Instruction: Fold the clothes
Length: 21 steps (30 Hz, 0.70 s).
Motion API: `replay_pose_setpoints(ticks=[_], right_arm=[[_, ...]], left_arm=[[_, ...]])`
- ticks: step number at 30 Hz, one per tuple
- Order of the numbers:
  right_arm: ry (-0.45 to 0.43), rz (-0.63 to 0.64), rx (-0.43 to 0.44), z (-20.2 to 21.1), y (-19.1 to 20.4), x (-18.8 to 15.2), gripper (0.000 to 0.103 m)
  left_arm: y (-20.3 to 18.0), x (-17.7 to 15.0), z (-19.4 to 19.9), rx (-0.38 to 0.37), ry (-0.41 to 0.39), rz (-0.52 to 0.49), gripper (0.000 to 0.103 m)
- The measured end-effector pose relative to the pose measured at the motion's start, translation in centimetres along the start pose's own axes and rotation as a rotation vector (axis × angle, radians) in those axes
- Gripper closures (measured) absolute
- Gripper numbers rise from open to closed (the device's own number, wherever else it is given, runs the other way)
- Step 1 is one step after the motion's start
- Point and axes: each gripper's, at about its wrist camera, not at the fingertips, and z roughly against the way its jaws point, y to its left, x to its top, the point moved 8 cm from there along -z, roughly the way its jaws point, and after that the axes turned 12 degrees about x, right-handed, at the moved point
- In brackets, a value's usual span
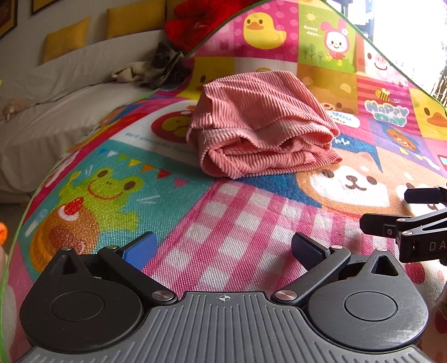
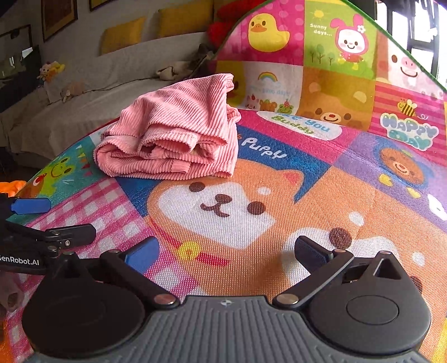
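A pink ribbed garment [image 1: 262,125] lies folded in a thick bundle on the cartoon play mat [image 1: 229,223]; in the right wrist view the same garment [image 2: 173,136] sits up and to the left. My left gripper [image 1: 223,248] stands open, well short of the bundle, nothing between its fingers. My right gripper [image 2: 226,251] is also wide open over the puppy picture, empty and apart from the cloth. Each gripper shows at the other view's edge: the right one [image 1: 405,220] and the left one [image 2: 53,220].
A white-covered sofa [image 1: 56,106] with yellow cushions [image 1: 67,37] runs behind the mat on the left. A crumpled grey-beige cloth [image 1: 156,67] and a red plush thing [image 1: 201,19] lie by the mat's far edge. A bright window [image 1: 413,33] is at the right.
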Motion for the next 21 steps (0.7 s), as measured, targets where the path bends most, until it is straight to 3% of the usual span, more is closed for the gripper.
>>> replay_pose_setpoints(ticks=[21], right_arm=[[0.002, 0.002, -0.002, -0.04, -0.06, 0.02, 0.0]], left_arm=[[0.0, -0.06, 0.12, -0.006, -0.001, 0.004, 0.0]])
